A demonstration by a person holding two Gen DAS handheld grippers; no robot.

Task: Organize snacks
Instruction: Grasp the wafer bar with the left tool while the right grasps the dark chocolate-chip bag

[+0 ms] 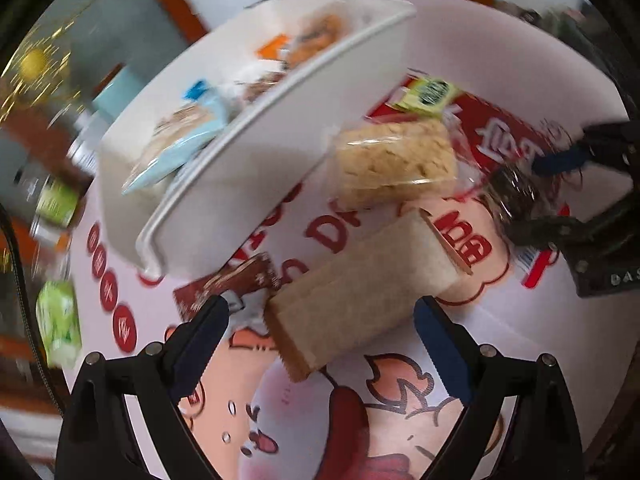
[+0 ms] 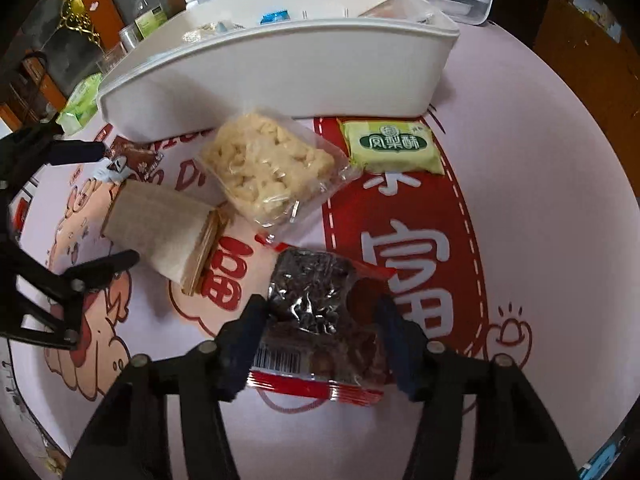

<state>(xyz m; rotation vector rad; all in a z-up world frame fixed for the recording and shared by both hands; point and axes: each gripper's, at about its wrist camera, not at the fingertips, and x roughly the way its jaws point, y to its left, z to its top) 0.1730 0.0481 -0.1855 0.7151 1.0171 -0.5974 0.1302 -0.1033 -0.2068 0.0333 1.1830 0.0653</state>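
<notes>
Covering the bench [image 2: 540, 200] we see one pale pink printed cloth with red lettering and cartoon figures. Beyond both sets of fingers stands one white plastic bin [image 2: 280, 68], smooth-walled and oblong, with several wrapped snacks inside; we cannot count them. Five snacks lie loose on the cloth. Our right gripper [image 2: 320, 320] has its fingers at either side of one crinkly red-edged packet of dark pieces [image 2: 316, 300], barcode nearest us, and the dark blue pads look to be touching its sides. Beyond that packet lies one clear bag of lumpy pale puffed snack [image 2: 272, 172], and to its right one flat yellow-green pastry packet [image 2: 394, 148]. Our left gripper [image 1: 320, 336] has its fingers wide apart, clamped on nothing, straddling the near end of one matte tan paper-wrapped block [image 1: 360, 272], rectangular with layered edges. Just beyond its left finger sits one small brown packet [image 1: 228, 284].
</notes>
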